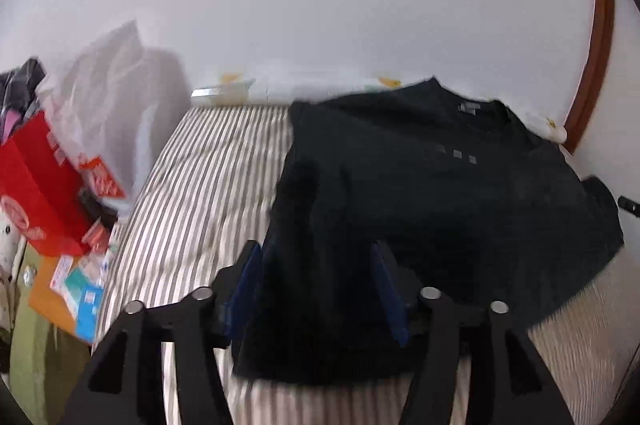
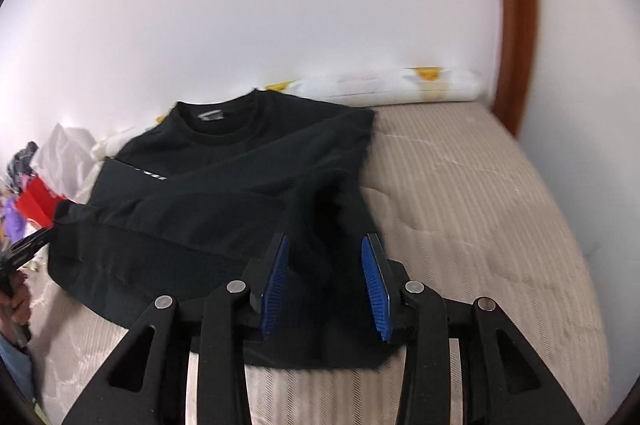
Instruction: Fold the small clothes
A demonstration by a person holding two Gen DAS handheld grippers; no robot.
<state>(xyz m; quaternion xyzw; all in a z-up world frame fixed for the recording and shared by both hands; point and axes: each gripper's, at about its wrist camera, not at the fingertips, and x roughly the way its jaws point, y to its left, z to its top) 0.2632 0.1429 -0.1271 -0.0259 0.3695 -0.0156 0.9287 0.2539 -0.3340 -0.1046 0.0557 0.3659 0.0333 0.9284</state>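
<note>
On the striped bed [image 2: 472, 185] a black shirt [image 2: 240, 185] lies spread out, its collar toward the wall and its hem toward the near edge of the mattress. One sleeve is folded in across the chest, covering part of the pale print. A white pillow [image 2: 384, 85] with yellow patches lies along the wall beyond the collar.

Both tools hang over the hem end of the shirt. The left gripper [image 1: 316, 289] has its jaws released, the dark blue pads [image 1: 386, 285] standing apart with black cloth lying between them, not pressed by either pad. The right gripper [image 2: 330, 281] is the same: its jaws are parted, bright blue pads [image 2: 276, 281] either side of a raised ridge of fabric, neither pad pinching it. Seen from the right wrist, the left tool and the hand holding it show at the far left edge, beside the shirt's folded sleeve end.

Beside the bed on the left is a heap of clutter: a red bag [image 1: 36, 185], a white plastic bag [image 1: 108, 97] and some small packets [image 1: 84, 289]. A brown wooden frame [image 2: 516, 17] runs up the wall at the right.
</note>
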